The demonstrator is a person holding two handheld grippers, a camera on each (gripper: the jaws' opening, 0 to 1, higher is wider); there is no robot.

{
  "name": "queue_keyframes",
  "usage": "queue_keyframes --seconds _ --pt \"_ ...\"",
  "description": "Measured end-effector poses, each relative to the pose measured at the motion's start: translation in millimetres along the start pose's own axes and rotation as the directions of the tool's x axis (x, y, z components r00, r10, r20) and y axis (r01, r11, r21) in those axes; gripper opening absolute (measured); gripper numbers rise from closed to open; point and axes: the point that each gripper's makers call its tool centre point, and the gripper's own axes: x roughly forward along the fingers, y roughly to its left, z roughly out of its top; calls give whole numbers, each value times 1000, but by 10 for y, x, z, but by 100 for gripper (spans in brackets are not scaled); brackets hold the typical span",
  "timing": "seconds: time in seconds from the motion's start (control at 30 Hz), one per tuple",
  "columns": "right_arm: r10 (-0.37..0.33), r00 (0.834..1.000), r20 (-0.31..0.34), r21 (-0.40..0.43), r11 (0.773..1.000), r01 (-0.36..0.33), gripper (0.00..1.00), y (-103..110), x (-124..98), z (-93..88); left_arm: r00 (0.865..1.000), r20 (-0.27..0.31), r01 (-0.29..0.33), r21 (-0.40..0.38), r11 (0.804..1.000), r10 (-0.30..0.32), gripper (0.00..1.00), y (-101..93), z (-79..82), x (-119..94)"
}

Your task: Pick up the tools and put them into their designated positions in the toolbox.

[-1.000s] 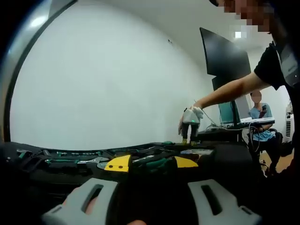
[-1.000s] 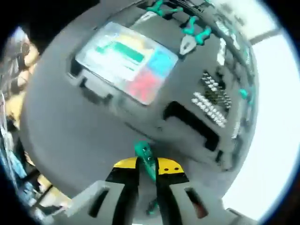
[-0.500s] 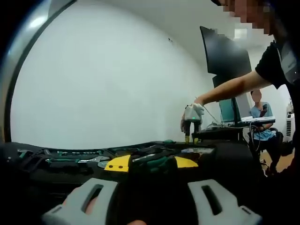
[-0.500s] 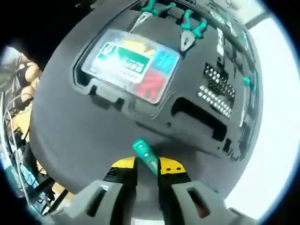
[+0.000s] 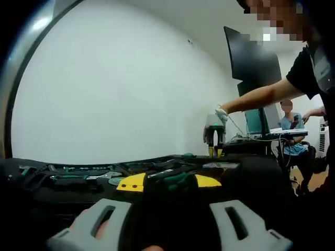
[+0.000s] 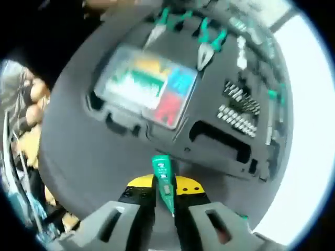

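Two grippers are in use. In the right gripper view, the right gripper [image 6: 163, 194] rises from the bottom centre with its yellow-tipped jaws closed on a slim green tool [image 6: 164, 180], whose upper end projects above the jaws toward the toolbox [image 6: 94, 157]. The toolbox's dark grey foam tray spans the middle of the frame. A clear plastic parts case [image 6: 149, 89] with green, blue and red contents sits in a recess at upper centre. Green-handled pliers [image 6: 208, 43] lie above it near the top edge; rows of bits [image 6: 236, 110] sit at right of centre, and an empty elongated slot [image 6: 220, 141] lies just above the tool. In the left gripper view, the left gripper [image 5: 166, 183] occupies the bottom centre, jaws closed on a dark, green-accented tool [image 5: 172, 184]. The right gripper also appears there at right of centre, held in the person's hand [image 5: 222, 114].
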Motion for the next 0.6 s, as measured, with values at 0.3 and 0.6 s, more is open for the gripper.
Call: queue_keyframes --seconds 0.3,0.6 --pt "-267 870 414 388 917 97 9 -413 -706 640 1000 -6 -5 26 1000 5 33 -36 -4 -9" --pt "-499 679 538 488 842 231 9 -1053 -1174 1330 999 -47 1 68 998 2 33 -70 -74 16"
